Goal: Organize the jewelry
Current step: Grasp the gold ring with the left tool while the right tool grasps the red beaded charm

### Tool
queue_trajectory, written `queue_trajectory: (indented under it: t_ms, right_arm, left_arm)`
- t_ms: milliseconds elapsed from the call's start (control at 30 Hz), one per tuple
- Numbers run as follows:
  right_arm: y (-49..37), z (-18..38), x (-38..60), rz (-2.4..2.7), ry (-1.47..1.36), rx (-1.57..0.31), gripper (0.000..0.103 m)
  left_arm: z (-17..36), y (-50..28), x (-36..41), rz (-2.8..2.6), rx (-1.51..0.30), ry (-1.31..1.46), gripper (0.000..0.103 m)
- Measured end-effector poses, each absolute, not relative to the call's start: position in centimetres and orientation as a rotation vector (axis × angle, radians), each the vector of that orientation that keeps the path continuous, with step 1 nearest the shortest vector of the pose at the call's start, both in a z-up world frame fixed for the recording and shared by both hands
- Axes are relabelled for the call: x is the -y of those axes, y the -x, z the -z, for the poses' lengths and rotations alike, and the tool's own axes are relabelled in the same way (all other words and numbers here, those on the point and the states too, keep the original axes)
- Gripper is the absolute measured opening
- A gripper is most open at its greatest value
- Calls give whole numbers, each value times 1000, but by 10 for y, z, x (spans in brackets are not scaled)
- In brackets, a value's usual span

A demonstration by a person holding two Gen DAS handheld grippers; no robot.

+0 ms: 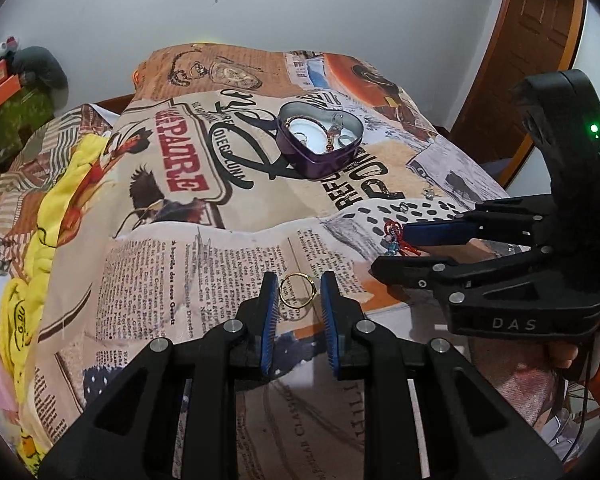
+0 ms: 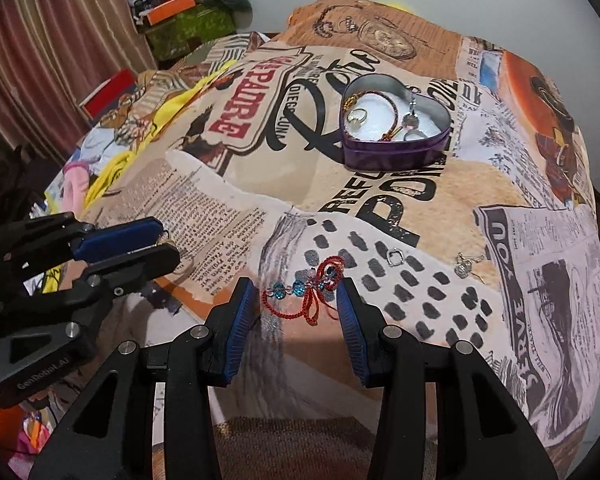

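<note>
Bed with newspaper-print cover (image 1: 204, 272). Left gripper (image 1: 299, 292) open, pads flanking gold ring (image 1: 295, 290), no contact. Right gripper (image 2: 296, 300) open over red bracelet (image 2: 312, 290), not gripping. Purple heart tin (image 2: 394, 120) further back holds other jewelry.

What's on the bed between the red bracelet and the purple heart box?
Nothing but bare printed bedspread lies between the red beaded bracelet and the heart-shaped tin; the right wrist view shows it. A small silver ring sits off to the right.
</note>
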State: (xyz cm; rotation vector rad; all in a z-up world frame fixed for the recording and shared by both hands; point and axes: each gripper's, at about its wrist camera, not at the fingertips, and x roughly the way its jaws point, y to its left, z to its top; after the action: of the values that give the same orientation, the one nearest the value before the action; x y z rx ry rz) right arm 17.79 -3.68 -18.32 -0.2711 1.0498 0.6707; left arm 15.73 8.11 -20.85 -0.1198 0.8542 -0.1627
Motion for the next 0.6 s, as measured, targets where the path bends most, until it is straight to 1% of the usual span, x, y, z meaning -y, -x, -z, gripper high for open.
queue_trajectory:
  t_ms: [133, 167, 200, 233, 267, 300, 600]
  right_arm:
    - [-180, 186, 35, -667, 270, -1057, 39]
    - [-179, 186, 35, -661, 275, -1054, 36]
    - [-178, 186, 35, -655, 277, -1049, 29]
    - [-178, 185, 35, -654, 276, -1048, 26]
    - [-179, 185, 35, -653, 274, -1047, 18]
    - [-179, 185, 36, -650, 269, -1046, 16]
    - [-177, 176, 44, -623, 237, -1015, 14]
  left_arm:
    - [212, -159, -81, 164, -858, 133, 20]
    - [212, -159, -80, 165, -858, 133, 20]
    - [212, -159, -80, 167, -858, 133, 20]
    - [212, -159, -79, 167, -858, 131, 20]
    - [211, -158, -78, 167, -859, 129, 20]
    - [211, -158, -77, 166, -858, 126, 20]
    - [199, -156, -74, 149, -838, 122, 20]
